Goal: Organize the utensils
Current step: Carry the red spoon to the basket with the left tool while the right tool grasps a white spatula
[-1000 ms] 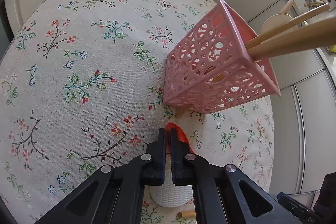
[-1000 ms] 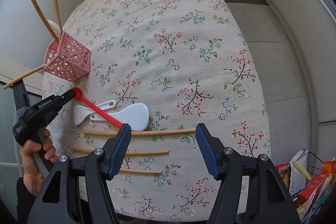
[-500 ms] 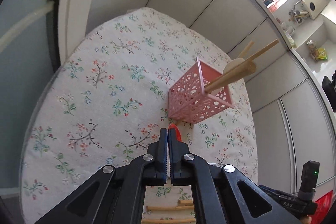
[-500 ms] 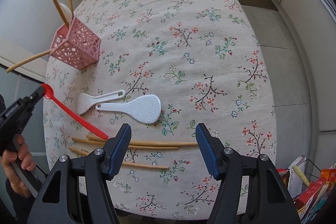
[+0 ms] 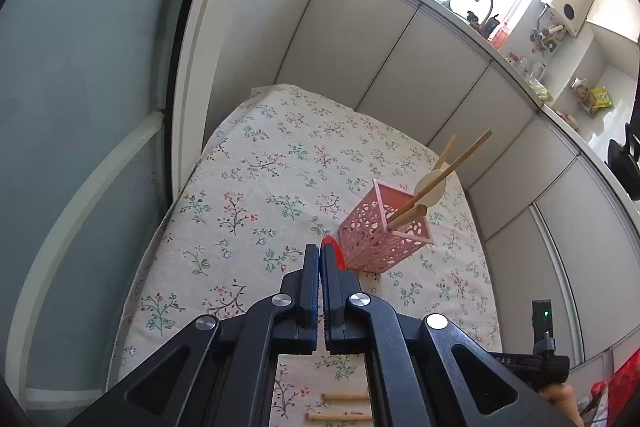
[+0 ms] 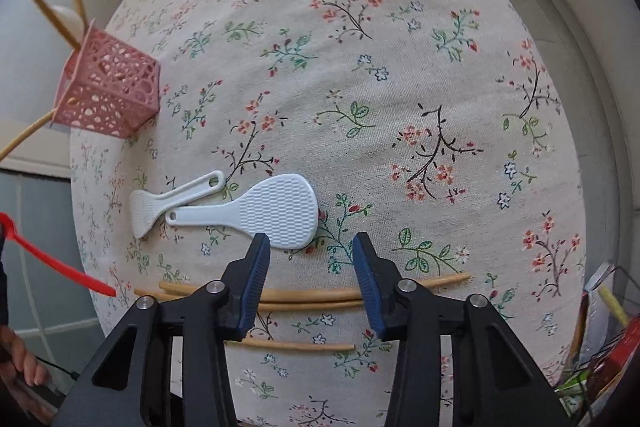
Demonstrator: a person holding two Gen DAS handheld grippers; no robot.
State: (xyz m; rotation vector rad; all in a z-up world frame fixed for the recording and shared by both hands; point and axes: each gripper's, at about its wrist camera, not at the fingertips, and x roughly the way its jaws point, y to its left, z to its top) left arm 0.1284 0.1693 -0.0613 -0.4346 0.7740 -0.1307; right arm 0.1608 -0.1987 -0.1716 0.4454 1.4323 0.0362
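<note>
In the left wrist view, the scene has dropped away since the earlier frame: the pink basket [image 5: 384,233], once large and close, is now seen small and from above, and the left tool [image 5: 320,251] has been lifted with it. Its jaws are pressed together on the red spoon [image 5: 336,254], of which only a red sliver shows beside the fingertips, just before the basket. The basket is a square, openwork plastic holder standing on the floral tabletop [image 5: 256,187]; wooden chopsticks [image 5: 440,175] lean out of it. A thin plastic spoon of this kind is judged light and slightly springy, best held near the handle end so the bowl can be dropped into the basket.

In the right wrist view, the right tool [image 6: 310,251] has sunk toward the cloth and its jaws are closing, with nothing pressed between the pads yet; bare cloth and the edge of the larger white rice paddle [image 6: 276,211] lie between them. A smaller white paddle [image 6: 168,197] lies touching it. Both are stiff, dimpled plastic, flat and probably slippery; the narrow handle is judged the better hold. Loose wooden chopsticks [image 6: 316,294] lie under the tool, thin, rigid and apt to roll. The red spoon [image 6: 52,259] hangs at the left edge.
</note>
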